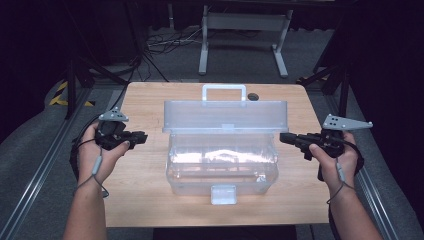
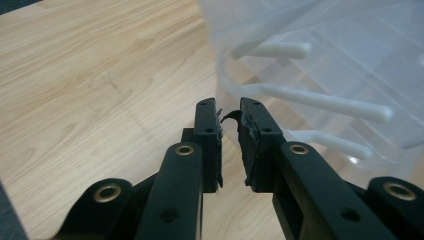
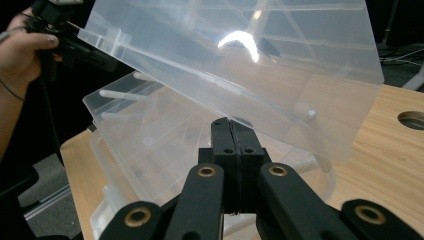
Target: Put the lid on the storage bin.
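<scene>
Sitting mid-surface is a clear plastic box (image 1: 222, 167), lid (image 1: 225, 116) swung up and standing at the far side w/ its white handle (image 1: 224, 92) on top. Front latch (image 1: 223, 194) hangs at the near edge of the box. Wooden surface (image 1: 145, 200) is bare around it, apart from a dark round hole (image 1: 253, 96) near the far edge, right of the handle.

Left gripper (image 1: 142, 137) held just left of the box, level w/ the lid's left end, pointing right toward it, not touching as far as the high view shows. In the left gripper view its fingers (image 2: 207, 137) stand slightly apart, a narrow gap btwn them, nothing in it; box wall (image 2: 320, 75) just beyond the tips.

Right gripper (image 1: 285, 138) held just right of the box, tips by the lid's right end. Right gripper view: fingers (image 3: 222, 145) clenched together, pads meeting, nothing grasped; lid tilts over the open box behind them. Contact w/ lid: can't tell.
</scene>
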`<action>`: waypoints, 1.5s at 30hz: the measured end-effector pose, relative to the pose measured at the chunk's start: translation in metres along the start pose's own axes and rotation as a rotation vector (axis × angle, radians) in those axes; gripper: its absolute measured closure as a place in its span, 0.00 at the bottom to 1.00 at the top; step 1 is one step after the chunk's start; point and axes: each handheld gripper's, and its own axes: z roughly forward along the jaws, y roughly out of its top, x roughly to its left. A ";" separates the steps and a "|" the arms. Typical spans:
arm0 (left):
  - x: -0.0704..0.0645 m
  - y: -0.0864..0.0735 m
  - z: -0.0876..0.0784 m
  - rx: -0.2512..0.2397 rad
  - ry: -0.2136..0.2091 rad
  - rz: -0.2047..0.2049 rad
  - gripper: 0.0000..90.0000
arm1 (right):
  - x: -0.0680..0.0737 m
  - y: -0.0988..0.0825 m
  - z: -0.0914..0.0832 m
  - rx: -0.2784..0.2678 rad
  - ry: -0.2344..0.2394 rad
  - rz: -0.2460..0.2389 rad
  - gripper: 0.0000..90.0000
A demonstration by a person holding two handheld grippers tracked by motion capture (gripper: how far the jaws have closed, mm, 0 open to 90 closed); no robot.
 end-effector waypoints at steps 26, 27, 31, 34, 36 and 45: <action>0.010 -0.009 0.020 0.013 0.062 -0.067 0.75 | 0.015 -0.014 -0.005 0.087 0.025 -0.018 1.00; 0.010 -0.009 0.021 0.010 0.063 -0.070 0.75 | 0.015 -0.014 -0.005 0.092 0.022 -0.020 1.00; 0.012 -0.010 0.022 0.013 0.066 -0.072 0.75 | 0.017 -0.017 -0.006 0.121 0.025 -0.021 1.00; 0.012 -0.010 0.022 0.013 0.068 -0.079 0.74 | 0.017 -0.018 -0.006 0.139 0.030 -0.017 1.00; 0.012 -0.010 0.022 0.015 0.067 -0.085 0.74 | 0.018 -0.019 -0.007 0.152 0.034 -0.013 1.00; 0.009 -0.010 0.017 0.022 0.064 -0.079 0.73 | 0.021 -0.021 -0.008 0.203 0.046 -0.022 1.00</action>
